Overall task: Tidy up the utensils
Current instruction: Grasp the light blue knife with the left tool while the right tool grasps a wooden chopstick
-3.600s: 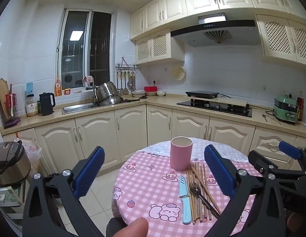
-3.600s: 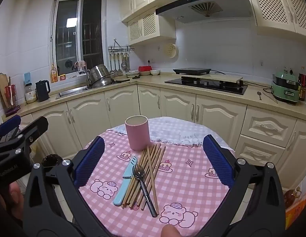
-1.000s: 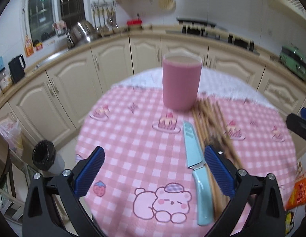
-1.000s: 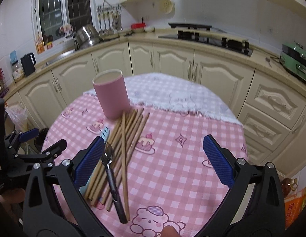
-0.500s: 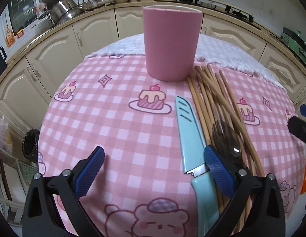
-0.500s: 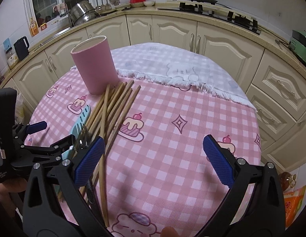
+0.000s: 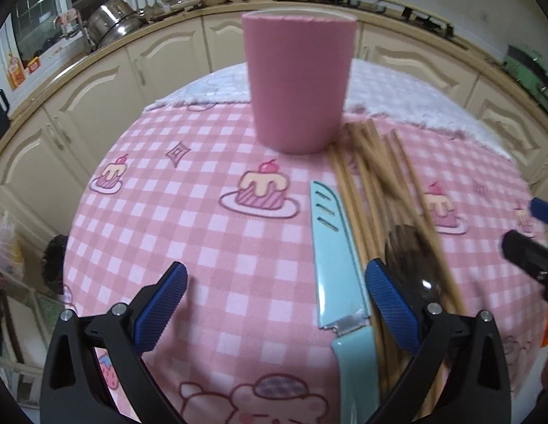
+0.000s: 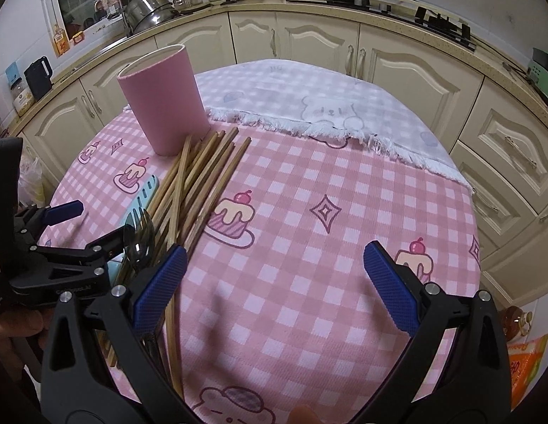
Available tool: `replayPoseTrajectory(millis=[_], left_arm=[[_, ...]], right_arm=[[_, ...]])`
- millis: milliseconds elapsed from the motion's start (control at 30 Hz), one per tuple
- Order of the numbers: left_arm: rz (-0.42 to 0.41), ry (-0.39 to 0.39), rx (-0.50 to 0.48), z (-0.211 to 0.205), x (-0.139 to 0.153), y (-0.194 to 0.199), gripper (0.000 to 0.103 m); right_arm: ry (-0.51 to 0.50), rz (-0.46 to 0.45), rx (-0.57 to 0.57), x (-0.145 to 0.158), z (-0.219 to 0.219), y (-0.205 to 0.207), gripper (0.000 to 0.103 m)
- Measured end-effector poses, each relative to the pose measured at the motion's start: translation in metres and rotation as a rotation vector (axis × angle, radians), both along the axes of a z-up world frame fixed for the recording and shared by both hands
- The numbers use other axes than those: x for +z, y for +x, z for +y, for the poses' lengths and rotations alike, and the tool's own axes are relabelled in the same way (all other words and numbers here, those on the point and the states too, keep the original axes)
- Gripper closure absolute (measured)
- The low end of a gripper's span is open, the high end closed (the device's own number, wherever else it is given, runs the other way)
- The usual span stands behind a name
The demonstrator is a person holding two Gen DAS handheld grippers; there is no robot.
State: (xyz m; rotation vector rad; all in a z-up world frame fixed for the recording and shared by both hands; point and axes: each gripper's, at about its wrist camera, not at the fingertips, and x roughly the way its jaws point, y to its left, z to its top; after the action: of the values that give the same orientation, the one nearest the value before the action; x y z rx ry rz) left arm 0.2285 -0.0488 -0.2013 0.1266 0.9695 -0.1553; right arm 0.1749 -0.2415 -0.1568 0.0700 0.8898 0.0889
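The left gripper [image 7: 275, 298] hangs low over the table with its jaws spread wide and nothing between them; the right gripper [image 8: 275, 275] is equally wide and empty. Only the left view shows the whole knife [image 7: 339, 265], its teal handle just inside the right-hand pad [image 7: 390, 305]. The right view hides most of it behind the left gripper [image 8: 88, 224], but shows the cup [image 8: 164, 100] is open-topped. Beside the knife lie a blurred fork [image 7: 410, 251], perhaps with a spoon, and the chopsticks [image 7: 376, 173], whose far ends reach the cup [image 7: 298, 81]. Everything rests on a pink checked cloth [image 8: 309, 247]; past the cup a white cloth [image 8: 309, 95], then cabinets [image 8: 309, 42] and a counter.
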Motion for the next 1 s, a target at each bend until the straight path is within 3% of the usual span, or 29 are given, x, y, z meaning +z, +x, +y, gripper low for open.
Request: replayPoseTrajectory(millis=[367,433,500,533,600,700,800,833,900,967,1000], left_arm=[[0.01,0.002,0.014,0.005,-0.007,0.005,0.005],[0.003,-0.011,-0.014,0.003,-0.005,0.008,0.014],[-0.005,-0.013,-0.057,-0.002,-0.001,0.006,0.037],[-0.004,-0.015,-0.072,-0.004,0.0,0.006,0.042],[0.002,-0.021,-0.1,-0.007,0.002,0.006,0.057],[0.012,-0.037,-0.106,-0.004,0.003,0.007,0.066],[0.023,-0.054,-0.114,0.0,0.004,0.009,0.067],[0.024,-0.052,-0.115,0.0,0.004,0.009,0.067],[0.02,-0.047,-0.118,-0.001,0.004,0.008,0.067],[0.016,-0.056,-0.118,0.0,0.003,0.008,0.068],[0.015,-0.061,-0.118,0.001,0.003,0.008,0.071]], right_arm=[[-0.005,0.017,0.03,-0.004,0.008,0.009,0.005],[-0.01,0.027,0.061,-0.005,0.015,0.015,0.005],[-0.004,0.033,0.091,-0.004,0.022,0.021,0.006],[0.013,0.038,0.115,-0.003,0.026,0.025,0.008],[0.045,0.051,0.152,-0.003,0.032,0.032,0.018],[0.045,0.082,0.2,-0.006,0.045,0.045,0.035],[0.075,0.116,0.249,-0.01,0.055,0.056,0.057],[0.067,0.129,0.258,-0.013,0.059,0.06,0.068],[0.066,0.128,0.276,-0.014,0.064,0.061,0.073],[0.095,0.139,0.29,-0.014,0.065,0.064,0.091],[0.099,0.134,0.293,-0.013,0.065,0.063,0.093]])
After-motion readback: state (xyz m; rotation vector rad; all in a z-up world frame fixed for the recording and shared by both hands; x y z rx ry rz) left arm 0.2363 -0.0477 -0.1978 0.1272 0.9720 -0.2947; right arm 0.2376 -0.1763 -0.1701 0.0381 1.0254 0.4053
